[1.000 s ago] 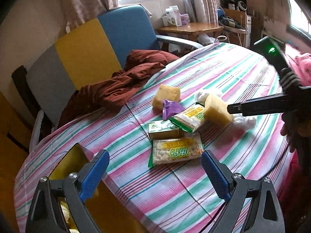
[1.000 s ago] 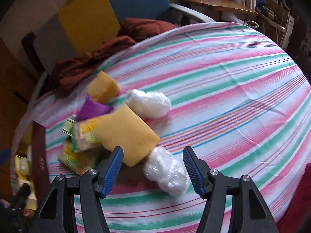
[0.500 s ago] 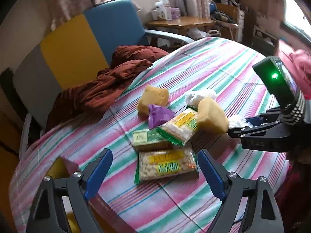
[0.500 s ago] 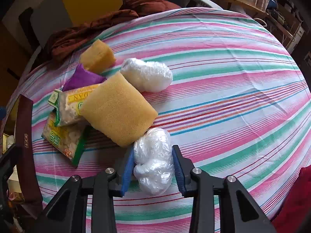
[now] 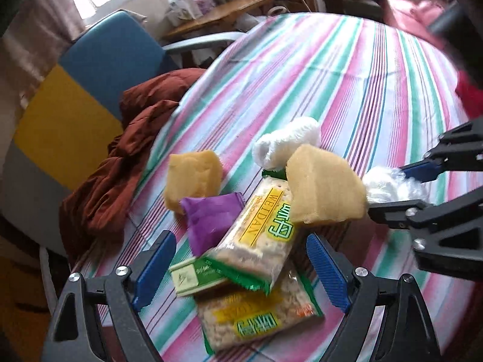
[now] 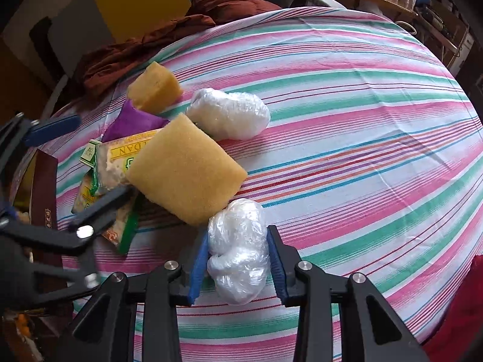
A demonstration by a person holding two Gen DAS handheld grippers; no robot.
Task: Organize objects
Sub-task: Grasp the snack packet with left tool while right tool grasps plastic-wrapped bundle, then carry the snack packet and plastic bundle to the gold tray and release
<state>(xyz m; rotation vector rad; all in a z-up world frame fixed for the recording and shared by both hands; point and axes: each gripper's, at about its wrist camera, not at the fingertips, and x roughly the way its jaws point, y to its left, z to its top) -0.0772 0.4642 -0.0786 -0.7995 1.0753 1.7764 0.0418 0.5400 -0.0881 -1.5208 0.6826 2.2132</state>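
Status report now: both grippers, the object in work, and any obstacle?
Right gripper shut on clear plastic bundle. Left gripper open over snack packets. Large yellow sponge touches the bundle's far side.

Your right gripper (image 6: 238, 267) is pinched on the near plastic wad (image 6: 238, 250), and the big sponge (image 6: 184, 169) touches that wad on its far-left side, so no passage there. To the right and beyond, the striped cloth (image 6: 362, 157) lies bare out to the table's rim: free room. The far wad (image 6: 229, 117) sits just behind the big sponge.

Your left gripper (image 5: 238, 268) stands spread over the stacked cracker packs (image 5: 256, 235), with the green box (image 5: 193, 277) and purple pouch (image 5: 211, 220) between its fingers. The right gripper's fingers (image 5: 422, 170) close off its right side. Left, the brown cloth (image 5: 120, 163) and the small sponge (image 5: 191, 178) crowd the edge.
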